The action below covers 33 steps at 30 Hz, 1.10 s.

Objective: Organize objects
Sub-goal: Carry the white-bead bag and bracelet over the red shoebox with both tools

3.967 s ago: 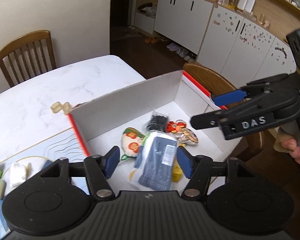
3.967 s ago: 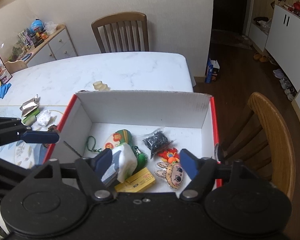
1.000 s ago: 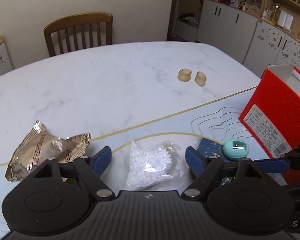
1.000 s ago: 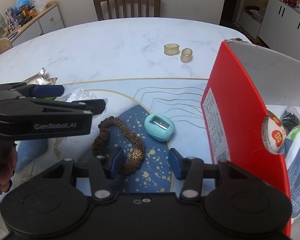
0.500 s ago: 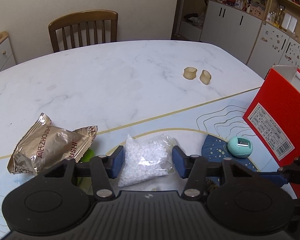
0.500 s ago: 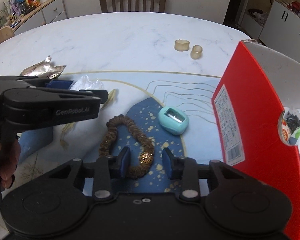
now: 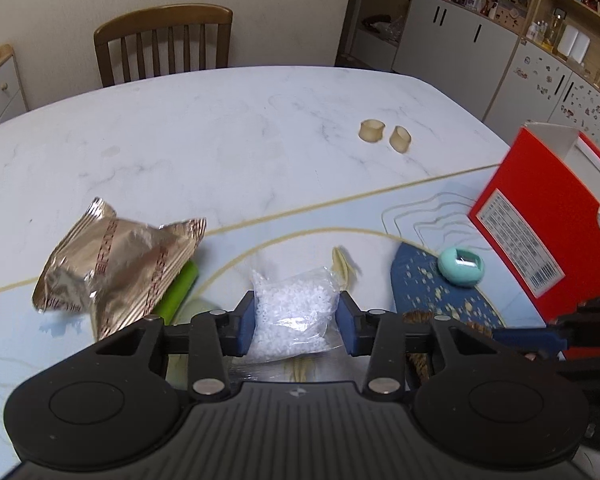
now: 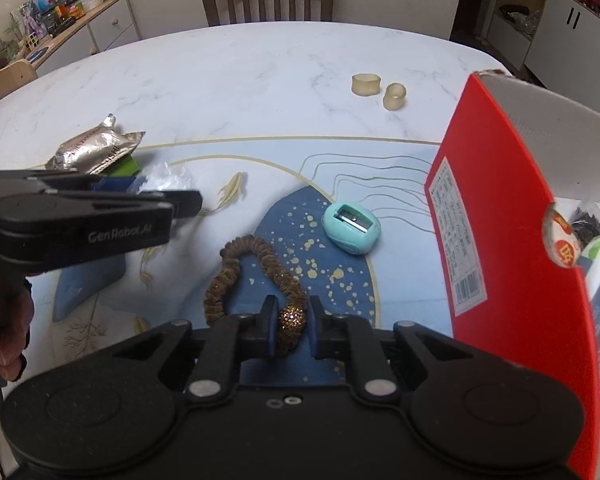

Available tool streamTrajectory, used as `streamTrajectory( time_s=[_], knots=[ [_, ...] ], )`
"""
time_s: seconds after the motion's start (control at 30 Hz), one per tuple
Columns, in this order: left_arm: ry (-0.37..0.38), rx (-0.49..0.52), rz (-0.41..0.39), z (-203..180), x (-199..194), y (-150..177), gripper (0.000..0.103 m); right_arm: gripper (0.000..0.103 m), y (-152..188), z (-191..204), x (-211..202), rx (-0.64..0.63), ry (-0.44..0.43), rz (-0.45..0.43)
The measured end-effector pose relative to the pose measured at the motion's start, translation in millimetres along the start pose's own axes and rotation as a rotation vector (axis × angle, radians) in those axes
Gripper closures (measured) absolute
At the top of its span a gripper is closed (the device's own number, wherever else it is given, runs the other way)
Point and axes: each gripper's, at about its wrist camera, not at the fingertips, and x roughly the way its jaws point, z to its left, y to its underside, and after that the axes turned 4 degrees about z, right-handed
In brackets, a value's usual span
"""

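Observation:
A clear bag of white beads [image 7: 292, 308] lies on the blue patterned mat. My left gripper [image 7: 296, 322] has its jaws closing on the bag, with both blue pads against its sides. A brown scrunchie [image 8: 236, 264] with a gold glitter bead lies on the mat's dark blue patch. My right gripper [image 8: 293, 330] is shut on that bead. The red box [image 8: 500, 200] stands at the right with several small items inside. In the right wrist view the left gripper [image 8: 188, 204] reaches in from the left, held by a hand.
A teal pencil sharpener [image 8: 352, 229] lies between the scrunchie and the box. A foil snack packet [image 7: 116, 264] lies over a green object [image 7: 178, 290] at the left. Two beige rings [image 7: 384, 134] sit on the marble table, and a wooden chair [image 7: 164, 40] stands beyond it.
Both grippers left the box and came down over the mat. In the last second the left jaws narrowed around the bead bag and the right jaws shut on the scrunchie's bead.

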Motion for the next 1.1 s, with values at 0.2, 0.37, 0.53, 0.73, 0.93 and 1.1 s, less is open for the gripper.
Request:
streamTrajectory(
  time_s=[0.2,0.37,0.53,0.73,0.93,1.1],
  knots=[
    [0.03,0.018,0.005,2,-25,5,0.062,0.09,3,0,-26,-0.005,-0.021,-0.014],
    [0.054,0.043,0.008,-1,-47,9,0.062,0.09,6,-1,-52,-0.011,-0.039,-0.028],
    [0.081,0.083,0.012,-8,-68,12,0.062,0.09,7,-10,-82,0.0,-0.057,-0.048],
    [0.089,0.136,0.008,-26,-95,11,0.062,0.09,9,-25,-115,0.016,-0.061,-0.075],
    [0.097,0.177,-0.001,-45,-116,4,0.062,0.09,10,-44,-142,0.024,-0.049,-0.119],
    [0.086,0.205,-0.01,-61,-131,-6,0.062,0.09,10,-64,-159,0.036,-0.04,-0.162]
  ],
)
